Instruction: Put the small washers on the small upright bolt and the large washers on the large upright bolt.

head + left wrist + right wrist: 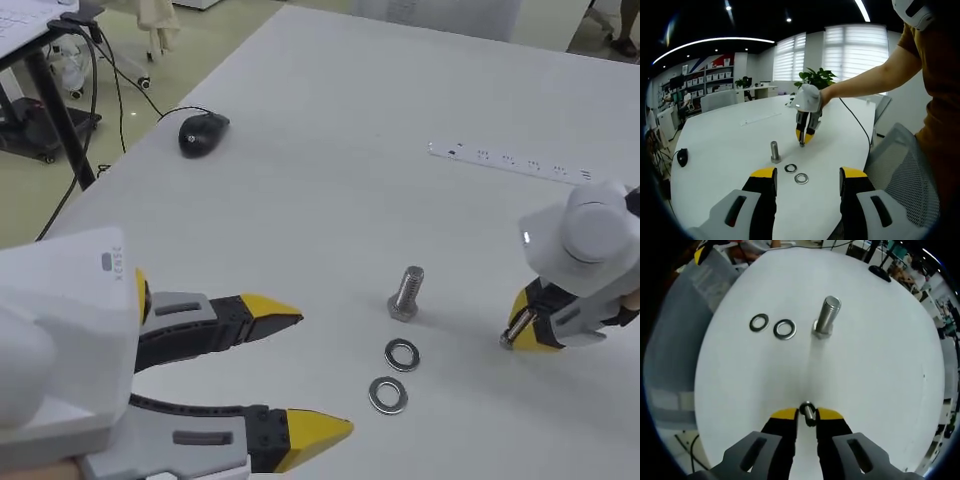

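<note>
Nearest, the left gripper [322, 374] hovers with jaws apart and empty over the white table [300, 200]. Two washers [401, 354] lie flat side by side, just in front of the one large upright bolt [405, 293]. Right of that bolt, the right gripper [808, 416] has its jaws clamped on one small bolt [808, 409]. Beyond the large bolt lie one power strip [510, 162] and one computer mouse [203, 132].

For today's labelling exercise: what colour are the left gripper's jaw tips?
Yellow, on black jaws; the left gripper shows this best in the head view.
</note>
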Tool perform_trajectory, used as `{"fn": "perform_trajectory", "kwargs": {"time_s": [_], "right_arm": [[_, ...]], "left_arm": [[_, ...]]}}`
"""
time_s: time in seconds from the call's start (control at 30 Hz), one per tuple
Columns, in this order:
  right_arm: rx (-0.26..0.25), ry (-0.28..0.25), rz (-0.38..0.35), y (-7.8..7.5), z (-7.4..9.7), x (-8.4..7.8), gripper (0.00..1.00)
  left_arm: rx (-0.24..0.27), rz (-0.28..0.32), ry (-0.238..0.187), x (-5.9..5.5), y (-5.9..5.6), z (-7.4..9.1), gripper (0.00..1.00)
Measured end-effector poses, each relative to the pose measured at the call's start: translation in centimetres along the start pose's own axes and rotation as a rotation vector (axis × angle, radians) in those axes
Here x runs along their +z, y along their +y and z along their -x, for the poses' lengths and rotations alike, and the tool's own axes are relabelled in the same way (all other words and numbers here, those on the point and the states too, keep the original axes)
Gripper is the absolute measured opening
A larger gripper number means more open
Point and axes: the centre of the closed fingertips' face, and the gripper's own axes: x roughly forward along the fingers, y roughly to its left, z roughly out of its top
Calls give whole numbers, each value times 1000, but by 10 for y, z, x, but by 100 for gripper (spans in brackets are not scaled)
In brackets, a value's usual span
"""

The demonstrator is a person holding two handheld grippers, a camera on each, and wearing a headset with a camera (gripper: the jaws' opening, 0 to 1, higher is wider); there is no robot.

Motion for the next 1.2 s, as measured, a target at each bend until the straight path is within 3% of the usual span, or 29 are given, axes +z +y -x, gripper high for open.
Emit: {"fn": "perform_trajectory", "kwargs": {"time_s": [0.4, 0.77, 1.2], "right_arm": [[-42, -7, -27, 4, 16, -6, 15], [-70, -10, -52, 24, 27, -12, 15], [-82, -54, -59, 45, 29, 11, 15]], "left_arm": [[0, -16, 5, 0, -2, 4, 49], [-8, -37, -17, 6, -8, 3, 49], [-19, -66, -31, 10, -13, 9, 49]]}}
